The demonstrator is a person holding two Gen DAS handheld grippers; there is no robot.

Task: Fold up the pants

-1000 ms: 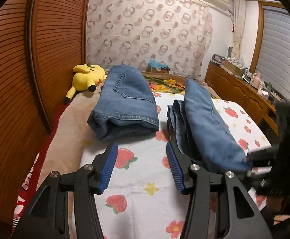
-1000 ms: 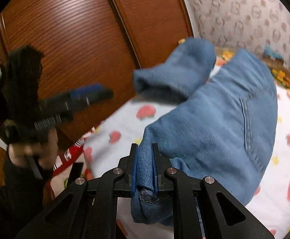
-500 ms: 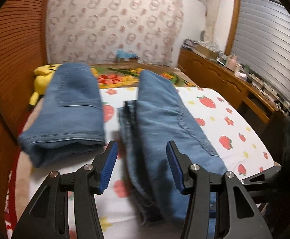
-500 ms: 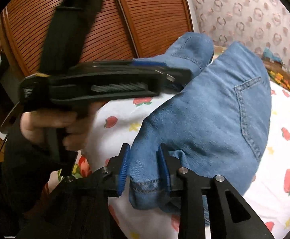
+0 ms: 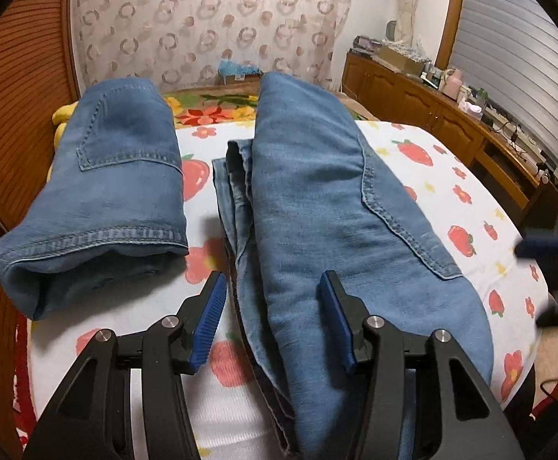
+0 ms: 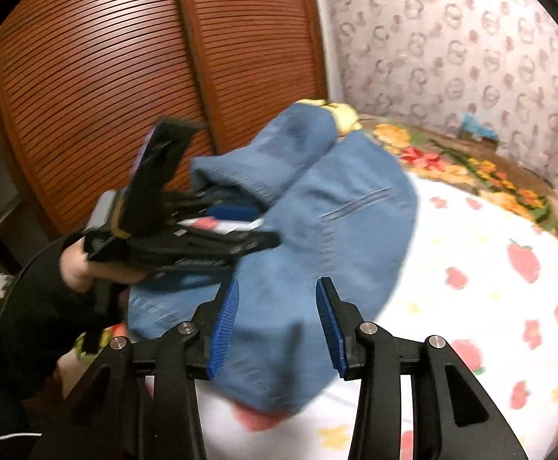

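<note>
left tongs point(image 5: 273, 318) standing apart, straddling edge of folded jeans point(image 5: 328, 237). right tongs point(image 6: 277, 326) gaping apart over same jeans, gripping nothing.

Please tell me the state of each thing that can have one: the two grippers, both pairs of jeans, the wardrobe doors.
Left gripper: open, holding nothing.
Right gripper: open, holding nothing.
Near jeans: folded lengthwise, lying long on the bed.
Far jeans: folded into a compact bundle.
Wardrobe doors: closed.
</note>
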